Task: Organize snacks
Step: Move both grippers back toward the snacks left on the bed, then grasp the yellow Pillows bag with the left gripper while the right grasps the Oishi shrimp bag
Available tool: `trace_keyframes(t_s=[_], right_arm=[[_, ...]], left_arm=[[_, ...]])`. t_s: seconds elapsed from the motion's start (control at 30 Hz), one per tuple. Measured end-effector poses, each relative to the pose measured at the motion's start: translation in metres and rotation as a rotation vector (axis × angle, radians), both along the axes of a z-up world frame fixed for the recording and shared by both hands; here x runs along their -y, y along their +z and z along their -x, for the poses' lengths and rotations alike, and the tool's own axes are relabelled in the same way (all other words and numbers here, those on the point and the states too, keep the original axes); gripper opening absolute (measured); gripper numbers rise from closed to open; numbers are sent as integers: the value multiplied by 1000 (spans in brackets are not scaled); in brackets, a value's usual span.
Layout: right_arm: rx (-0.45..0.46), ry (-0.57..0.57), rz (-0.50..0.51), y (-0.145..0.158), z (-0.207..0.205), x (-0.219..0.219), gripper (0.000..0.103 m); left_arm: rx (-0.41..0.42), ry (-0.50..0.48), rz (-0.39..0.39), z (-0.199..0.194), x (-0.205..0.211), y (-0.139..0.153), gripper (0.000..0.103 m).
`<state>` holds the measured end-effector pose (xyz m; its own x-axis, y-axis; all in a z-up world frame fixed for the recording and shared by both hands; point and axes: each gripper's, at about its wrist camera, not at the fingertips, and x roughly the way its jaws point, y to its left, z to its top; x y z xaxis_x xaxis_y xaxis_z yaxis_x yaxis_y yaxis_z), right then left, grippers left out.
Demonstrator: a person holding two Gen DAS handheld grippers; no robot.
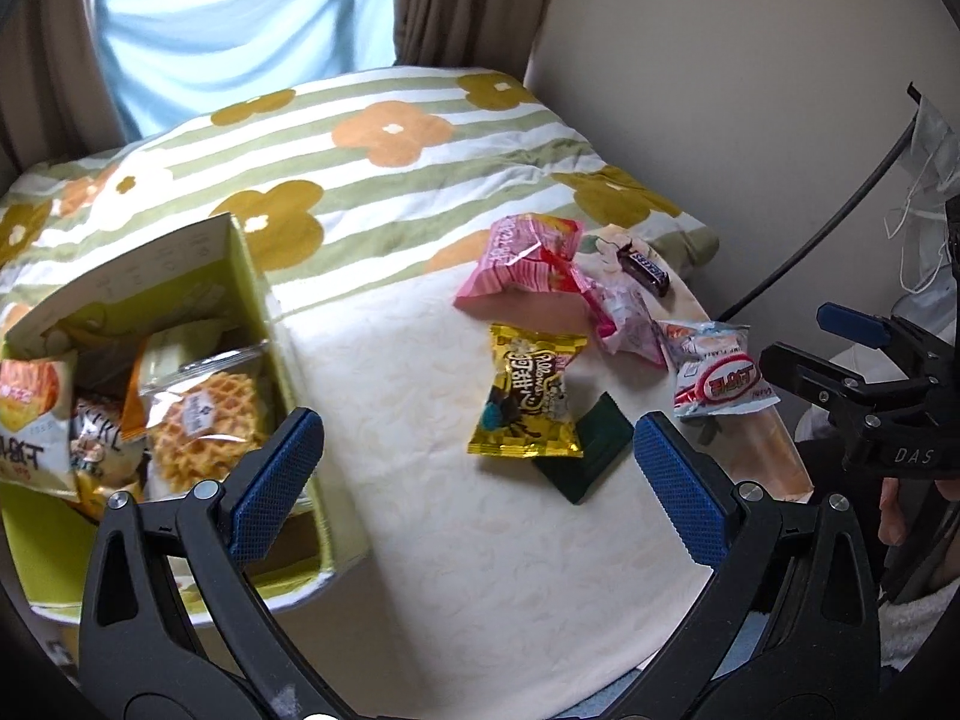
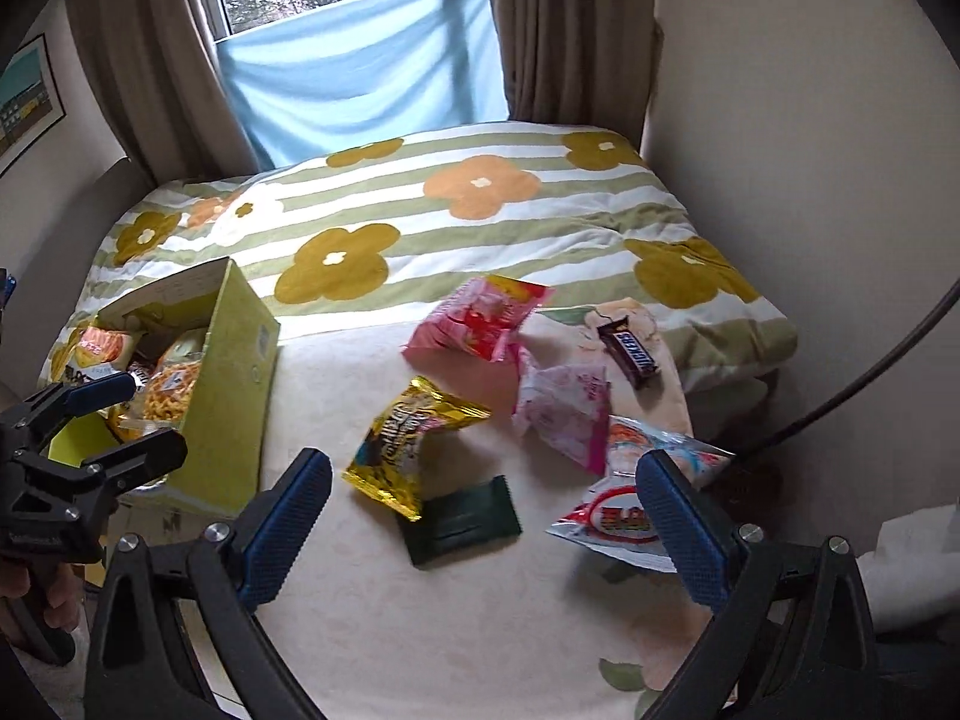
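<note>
A green box [image 1: 282, 324] [image 2: 240, 372] on the bed's left holds several snack packs, among them a waffle pack [image 1: 204, 420]. Loose on the cream cover lie a yellow snack bag [image 1: 531, 399] [image 2: 411, 441], a dark green packet [image 1: 591, 450] [image 2: 462, 519], a pink bag [image 1: 519, 261] [image 2: 477, 318], a pale pink pack [image 1: 621, 312] [image 2: 567, 414], a Snickers bar [image 1: 645, 267] [image 2: 630, 345] and a white-and-red pack [image 1: 717, 375] [image 2: 624, 510]. My left gripper [image 1: 477, 468] [image 2: 129, 414] is open and empty, between the box and the yellow bag. My right gripper [image 2: 483, 525] [image 1: 810, 339] is open and empty over the dark green packet.
A green-striped flowered blanket [image 1: 384, 138] [image 2: 480, 192] covers the far half of the bed. A wall [image 1: 750, 90] runs along the right, with a black cable [image 1: 840, 204]. Curtains and a blue cloth [image 2: 360, 78] hang at the window behind.
</note>
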<state>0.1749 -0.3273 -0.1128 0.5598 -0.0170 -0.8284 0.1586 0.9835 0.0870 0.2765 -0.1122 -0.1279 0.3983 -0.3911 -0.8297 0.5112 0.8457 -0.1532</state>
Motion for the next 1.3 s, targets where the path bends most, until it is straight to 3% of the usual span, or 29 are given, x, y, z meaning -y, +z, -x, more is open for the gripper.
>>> trace_keyframes(t_s=[0.33,0.7,0.83,1.0,1.07,1.3], right_arm=[[-113,-125,-72,-56,-1,87,101],[-162,-233,-68,-104,-19,102,101],[-166,-289,-86,-115,-20,103,101],[-212,-321,-56,-129,-28,102,101],[-213,-342,-48,-131,-29,102,101],[-239,-386,-39,-142,-28,102,101]], left_arm=[[-84,-9,-85,-24,75,-61,103],[-185,-35,-186,-58,98,-137,101],[-208,-58,-214,-67,101,-156,86],[-237,-71,-195,-72,102,-169,83],[-250,-74,-191,-72,103,-173,75],[-189,-105,-258,-64,110,-173,60]])
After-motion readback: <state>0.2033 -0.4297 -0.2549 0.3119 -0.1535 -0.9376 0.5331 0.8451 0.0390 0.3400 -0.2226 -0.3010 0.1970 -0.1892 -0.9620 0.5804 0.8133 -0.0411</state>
